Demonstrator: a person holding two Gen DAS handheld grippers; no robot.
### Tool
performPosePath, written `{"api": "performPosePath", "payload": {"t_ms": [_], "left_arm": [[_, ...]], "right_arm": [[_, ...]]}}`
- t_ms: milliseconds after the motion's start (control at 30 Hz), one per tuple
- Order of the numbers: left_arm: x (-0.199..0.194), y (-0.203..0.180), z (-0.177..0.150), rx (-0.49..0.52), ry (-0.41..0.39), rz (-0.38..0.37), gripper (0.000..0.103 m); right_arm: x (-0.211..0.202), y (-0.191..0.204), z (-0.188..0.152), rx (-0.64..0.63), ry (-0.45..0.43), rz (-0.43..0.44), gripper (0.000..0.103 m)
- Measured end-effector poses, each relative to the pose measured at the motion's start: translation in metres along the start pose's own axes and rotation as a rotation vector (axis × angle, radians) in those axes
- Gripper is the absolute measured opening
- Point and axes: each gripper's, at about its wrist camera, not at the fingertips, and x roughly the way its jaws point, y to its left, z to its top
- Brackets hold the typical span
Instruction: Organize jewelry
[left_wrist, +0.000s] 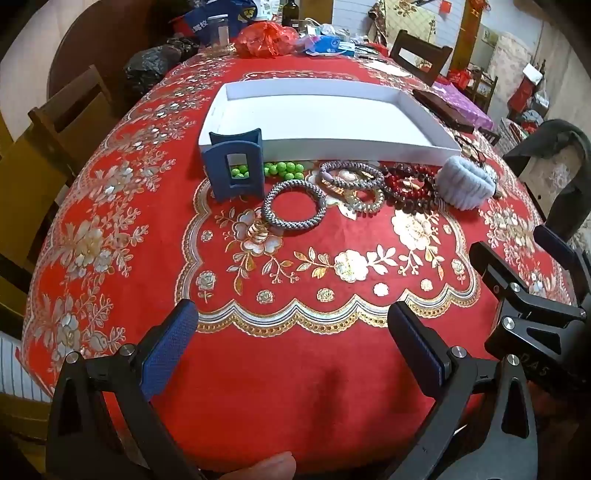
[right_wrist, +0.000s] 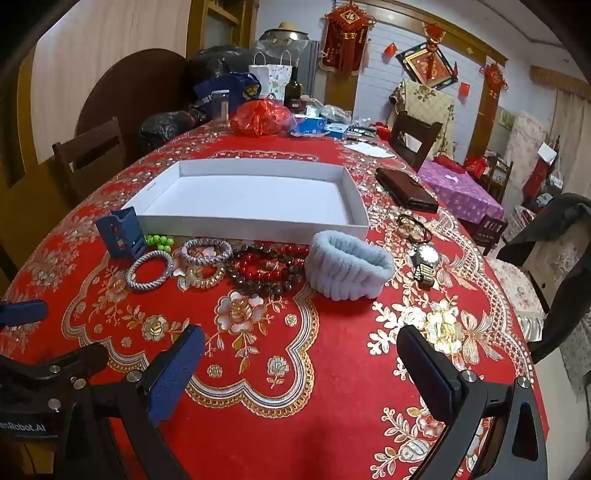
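Your table (left_wrist: 295, 369) wears a red floral cloth, and the white tray (left_wrist: 332, 147) sits on it beyond the jewelry, nothing inside it that you can see. Along the tray's near wall the jewelry lies in a row: a blue stand (left_wrist: 236, 166) at the left end, green beads (left_wrist: 282, 169) behind it, a grey beaded bangle (left_wrist: 294, 205) lying flat, a second bangle (right_wrist: 206, 251) stacked on gold pieces, dark red bead strands (right_wrist: 266, 273) in a heap, then a pale blue wristband (right_wrist: 349, 269). A watch (right_wrist: 424, 262) lies right of the wristband. Both your tools hover near the table's front edge: left gripper (left_wrist: 291, 347) spread wide, holding nothing; right gripper (right_wrist: 301, 365) likewise spread and unloaded.
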Motion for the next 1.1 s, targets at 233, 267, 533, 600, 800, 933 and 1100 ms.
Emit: {"api": "performPosePath", "payload": {"t_ms": [233,267,533,600,800,933,1100], "left_arm": [[0.007,-0.007,-0.002,0.033,0.007,0.001,0.103],[0.007,-0.004,-0.002,0.033,0.009,-0.002,0.103],[0.011,-0.007,-0.003,0.044,0.017,-0.009,0.103],[0.012,-0.008,-0.004,0.048,0.02,-0.009,0.103],[0.015,-0.009,-0.006,0.05,0.027,-0.011,0.103],[0.016,-0.009,-0.006,0.048,0.03,-0.011,0.103],[0.02,-0.009,-0.008,0.051,0.038,-0.011,0.103]], "right_arm": [[0.0,0.0,-0.001,0.021,-0.035,-0.001,0.103],[0.003,0.0,0.0,0.024,-0.032,-0.002,0.103],[0.003,-0.005,0.0,0.051,-0.044,-0.01,0.103],[0.005,-0.005,0.0,0.051,-0.026,-0.01,0.103],[0.005,-0.005,0.0,0.05,-0.012,-0.018,0.103],[0.006,-0.006,0.0,0.06,-0.038,-0.01,0.103],[0.007,-0.005,0.0,0.058,-0.02,-0.015,0.103]]}}
